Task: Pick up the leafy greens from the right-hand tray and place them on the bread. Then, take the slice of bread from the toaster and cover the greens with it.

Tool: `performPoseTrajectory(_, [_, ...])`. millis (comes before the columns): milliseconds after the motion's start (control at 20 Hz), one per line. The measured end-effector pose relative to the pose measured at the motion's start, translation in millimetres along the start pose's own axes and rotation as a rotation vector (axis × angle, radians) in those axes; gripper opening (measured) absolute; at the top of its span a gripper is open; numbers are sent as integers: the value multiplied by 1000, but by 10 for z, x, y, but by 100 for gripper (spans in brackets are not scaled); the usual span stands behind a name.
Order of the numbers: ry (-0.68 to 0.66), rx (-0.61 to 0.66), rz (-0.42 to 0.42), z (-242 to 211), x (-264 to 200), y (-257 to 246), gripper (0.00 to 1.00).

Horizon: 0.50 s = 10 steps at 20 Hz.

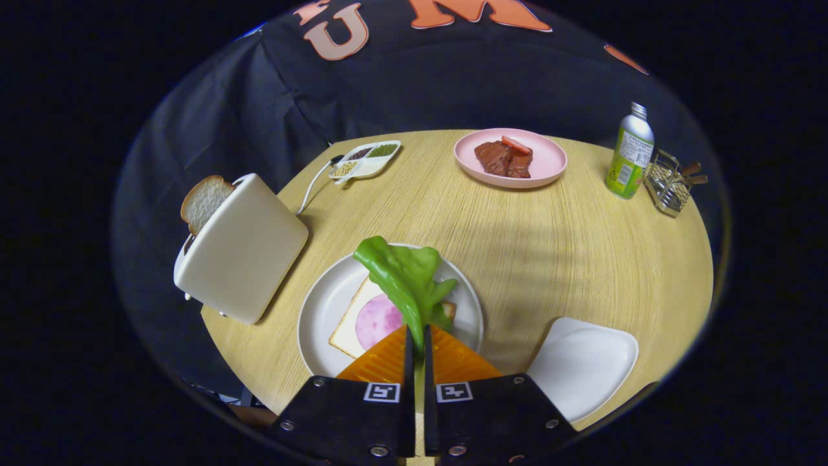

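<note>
green leaf, the greens [407,281], hangs pinched between your fingers, gripper [417,340] nearly closed with both pads on its lower stem. only a thin slit is left between them. you hold it low by the stem end so the broad part sticks out ahead and can drape over the bread [352,330] on the plate [317,310], which sits just ahead of and under the fingers. the bread has a pink slice [378,320] on top; the leaf hovers over it, contact with it hard to tell. looks like mid-placement: greens over target, not released yet. the tray [582,366] just right of the fingers is where the leaf belongs from. the toaster [242,249] stands left of the plate with the toast [204,202] poking up, ready for the second step. beyond: pink plate [546,162] with meat, bottle [631,152], wire rack [669,184], small condiment dish [365,160], all well apart on the wood table [517,259].

hidden: near edge of bread and plate is covered by the fingers; the stem tip inside the pinch can't be seen; the toaster slot and cord end are unclear.
</note>
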State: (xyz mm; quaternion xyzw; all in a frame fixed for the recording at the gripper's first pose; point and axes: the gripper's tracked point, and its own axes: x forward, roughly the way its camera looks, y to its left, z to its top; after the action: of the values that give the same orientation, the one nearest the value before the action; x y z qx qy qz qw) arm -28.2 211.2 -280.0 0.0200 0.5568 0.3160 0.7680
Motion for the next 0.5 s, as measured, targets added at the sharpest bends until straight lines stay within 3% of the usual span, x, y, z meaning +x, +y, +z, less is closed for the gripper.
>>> performPoseTrajectory(200, [26,-23,23,-25,92,172,9])
performPoseTrajectory(500, [31,-64,18,3,147,302,33])
